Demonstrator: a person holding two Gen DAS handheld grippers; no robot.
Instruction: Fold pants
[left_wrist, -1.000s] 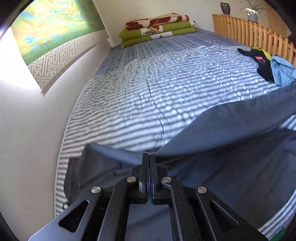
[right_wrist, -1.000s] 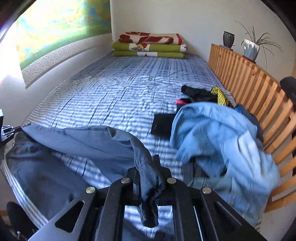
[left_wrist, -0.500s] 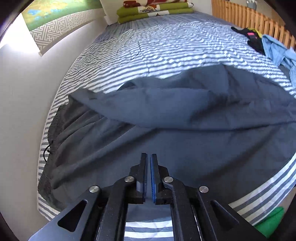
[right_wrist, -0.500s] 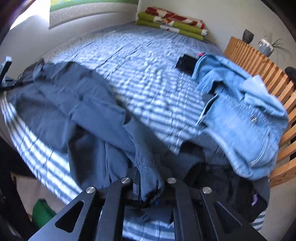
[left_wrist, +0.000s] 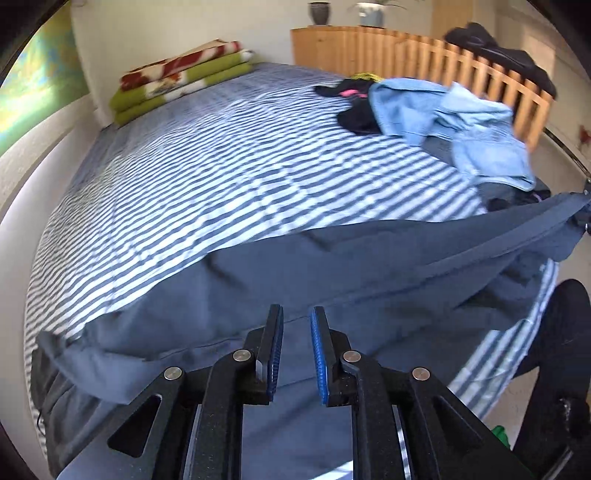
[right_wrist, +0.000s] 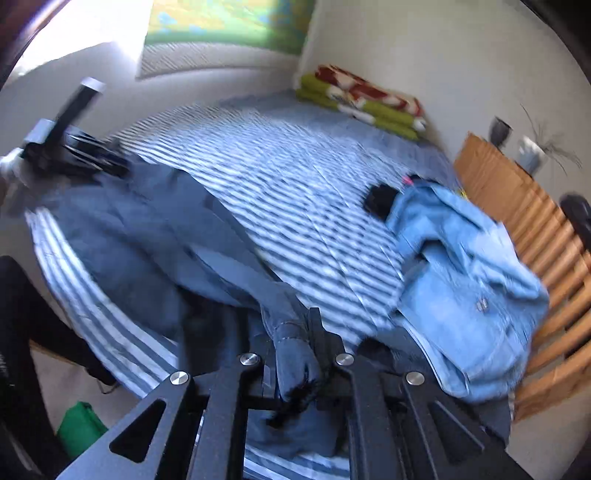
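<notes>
While the blue-and-white striped bed (left_wrist: 221, 177) supports the dark grey cotton pants (left_wrist: 369, 266) spread along its near edge, the right gripper (right_wrist: 295, 350) clamps a bunched hem, seemingly tensioning the fabric; the left gripper (left_wrist: 295, 354) is opening, empty.

Both wrist cams sit low at the near edge of the bed (left_wrist: 229, 184), tilted down, close over the dark pants (left_wrist: 369, 266). Shared: striped sheet, folded blankets (right_wrist: 362, 99), denim pile (right_wrist: 465, 280).
</notes>
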